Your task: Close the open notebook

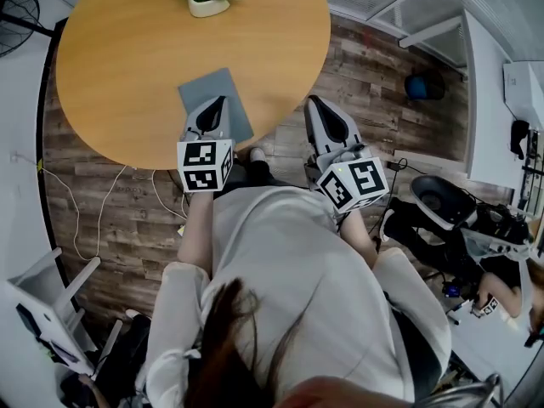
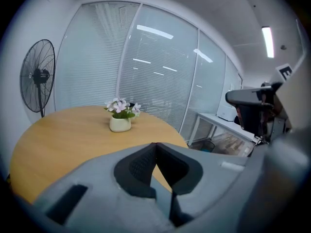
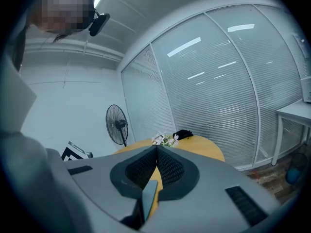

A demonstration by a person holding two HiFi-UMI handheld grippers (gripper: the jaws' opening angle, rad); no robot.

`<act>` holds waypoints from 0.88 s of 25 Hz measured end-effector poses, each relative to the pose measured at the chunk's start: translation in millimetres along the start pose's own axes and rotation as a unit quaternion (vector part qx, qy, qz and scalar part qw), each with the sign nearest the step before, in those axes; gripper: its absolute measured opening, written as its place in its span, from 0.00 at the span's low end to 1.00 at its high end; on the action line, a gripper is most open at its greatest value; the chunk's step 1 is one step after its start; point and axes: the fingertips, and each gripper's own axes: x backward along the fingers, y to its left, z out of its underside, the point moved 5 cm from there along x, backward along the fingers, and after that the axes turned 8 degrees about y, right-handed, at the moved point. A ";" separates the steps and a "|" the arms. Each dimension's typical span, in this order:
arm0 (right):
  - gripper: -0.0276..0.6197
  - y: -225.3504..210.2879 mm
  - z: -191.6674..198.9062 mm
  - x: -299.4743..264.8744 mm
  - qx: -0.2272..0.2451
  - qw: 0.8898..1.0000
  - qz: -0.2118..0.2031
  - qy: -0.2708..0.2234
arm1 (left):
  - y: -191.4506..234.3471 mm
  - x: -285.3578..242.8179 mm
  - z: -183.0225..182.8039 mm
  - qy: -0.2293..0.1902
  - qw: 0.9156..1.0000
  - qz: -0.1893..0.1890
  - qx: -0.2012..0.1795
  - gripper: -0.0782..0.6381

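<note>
- Left gripper (image 1: 218,102): your jaws are clamped together and empty, poised over the notebook's near edge, probably finished with it.
- Notebook (image 1: 212,83): flat, grey cover up, near the table (image 1: 119,66) edge; looks closed.
- Right gripper (image 1: 320,105): jaws together, empty, parked off the table, apparently unneeded.

No text is readable (only square markers (image 1: 204,165)).

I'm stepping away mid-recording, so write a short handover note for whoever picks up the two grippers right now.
Left gripper: jaws shut, empty, over the near part of the notebook.
Right gripper: jaws shut, empty, beside the table, over the floor.
Notebook: lies flat near the table's near edge, grey cover up.
Done: the notebook looks closed.
Left: apparently nothing; just check the cover lies fully down.
</note>
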 end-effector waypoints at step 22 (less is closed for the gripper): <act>0.05 41.5 -36.4 -50.3 0.021 0.999 -0.004 -0.026 | 56.7 76.6 -91.1 -0.132 0.991 -0.018 -0.024 0.13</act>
